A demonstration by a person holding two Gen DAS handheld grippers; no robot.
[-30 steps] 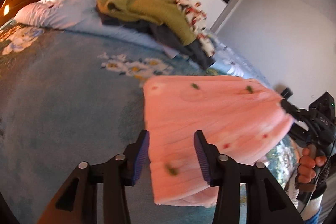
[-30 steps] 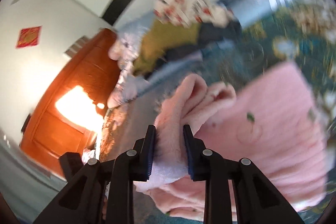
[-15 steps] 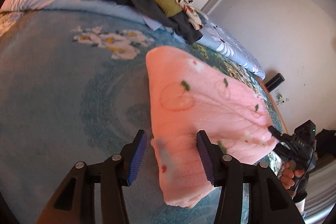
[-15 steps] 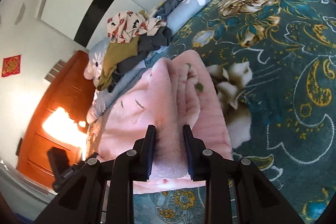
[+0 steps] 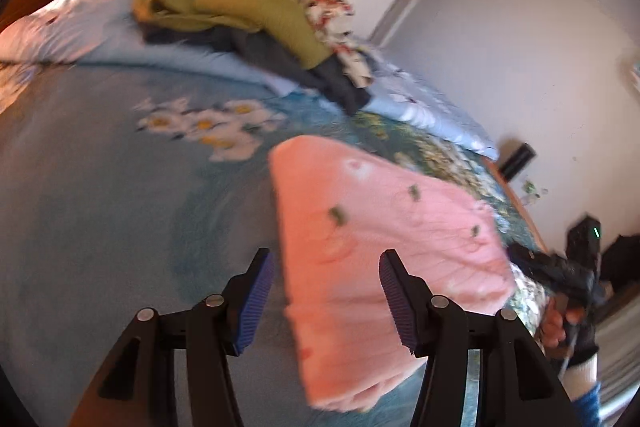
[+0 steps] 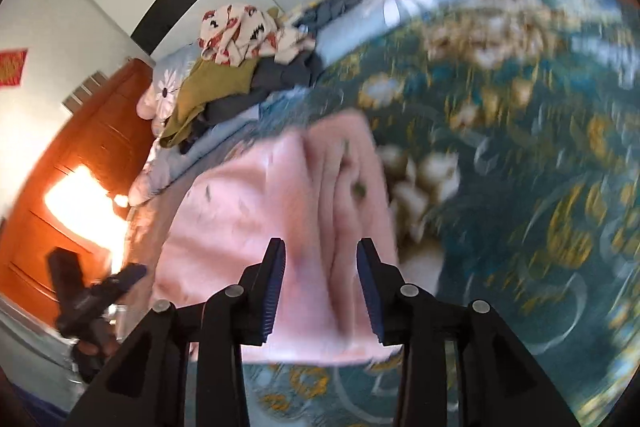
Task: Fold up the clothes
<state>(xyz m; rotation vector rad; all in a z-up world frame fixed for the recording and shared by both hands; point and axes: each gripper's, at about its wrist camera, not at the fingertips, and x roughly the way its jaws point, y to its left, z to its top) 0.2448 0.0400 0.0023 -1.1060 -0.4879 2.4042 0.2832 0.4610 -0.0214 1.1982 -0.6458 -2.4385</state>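
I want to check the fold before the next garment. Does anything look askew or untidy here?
The pink garment lies folded on the bedspread, but its right end is bunched in ridges, not flat. Behind it, the clothes pile is unfolded.

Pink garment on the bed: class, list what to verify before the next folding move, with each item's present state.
1. Pink garment lies folded on the bedspread: ok.
2. Left hand-held gripper has let go, jaws just opening, pads clear of the cloth: ok.
3. Right hand-held gripper released, jaws just opening: ok.
4. Fold edges even: cannot tell, blurred.
5. Clothes pile waits untouched beyond it: ok.
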